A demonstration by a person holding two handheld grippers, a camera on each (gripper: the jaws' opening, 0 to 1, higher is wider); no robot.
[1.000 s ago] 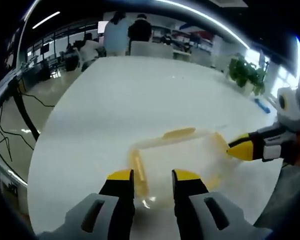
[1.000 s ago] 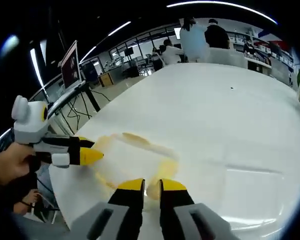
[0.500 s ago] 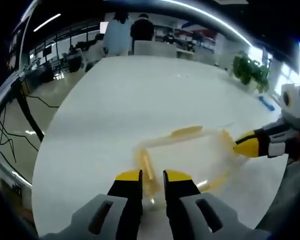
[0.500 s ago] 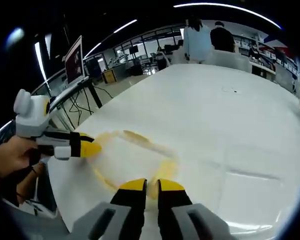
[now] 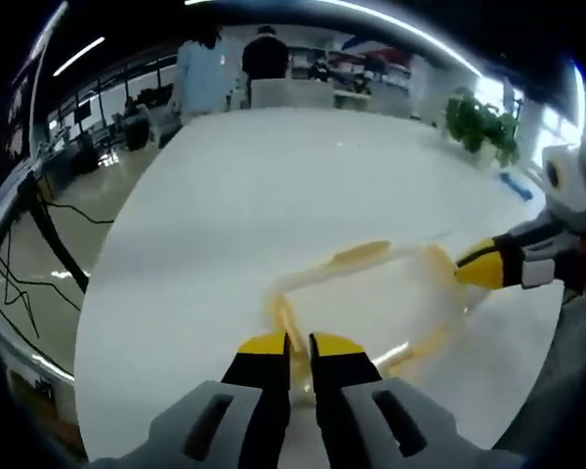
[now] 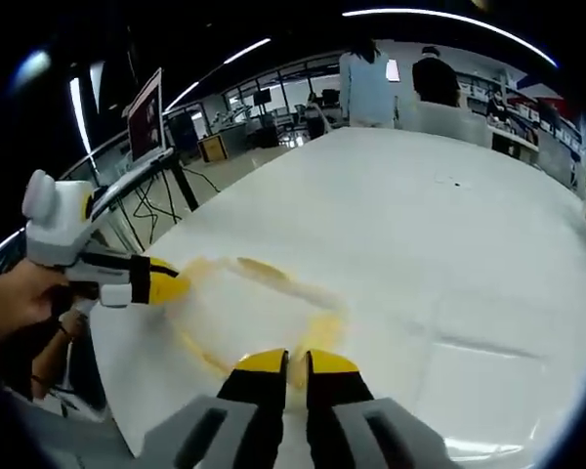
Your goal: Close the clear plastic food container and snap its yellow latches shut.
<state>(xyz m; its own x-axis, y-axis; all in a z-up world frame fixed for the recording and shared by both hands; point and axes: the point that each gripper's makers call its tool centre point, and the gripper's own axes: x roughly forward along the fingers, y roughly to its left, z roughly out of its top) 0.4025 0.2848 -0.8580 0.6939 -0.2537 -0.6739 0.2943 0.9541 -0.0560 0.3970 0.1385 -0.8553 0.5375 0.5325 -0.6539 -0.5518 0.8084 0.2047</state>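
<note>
A: White table [image 5: 273,186] first, wide and glossy. On its near edge sits the clear plastic food container [image 5: 371,298], lid down by the look of it, yellow latches [image 5: 359,253] along its sides.

B: In the right gripper view the same container [image 6: 249,308] lies just ahead of the right gripper [image 6: 288,362], with the left gripper [image 6: 154,285] at its far end.

A: Handling? Light, thin-walled, stiff enough, I judge, but slick on that tabletop. It will likely skate if pushed from one side only. Best to press on the latches themselves, one gripper bracing each end.

B: Agreed. Gripper states: left gripper [image 5: 299,344] has its jaws almost touching, at the near short end of the box; blur hides whether a latch is pinched between them. Right gripper, same: a thin slit between the jaws, over a yellow latch [image 6: 317,332], grasp unclear.

A: Change from a second ago: left jaws stood clearly apart, now nearly together. Right jaws narrowed slightly. Container unmoved on the table.
</note>
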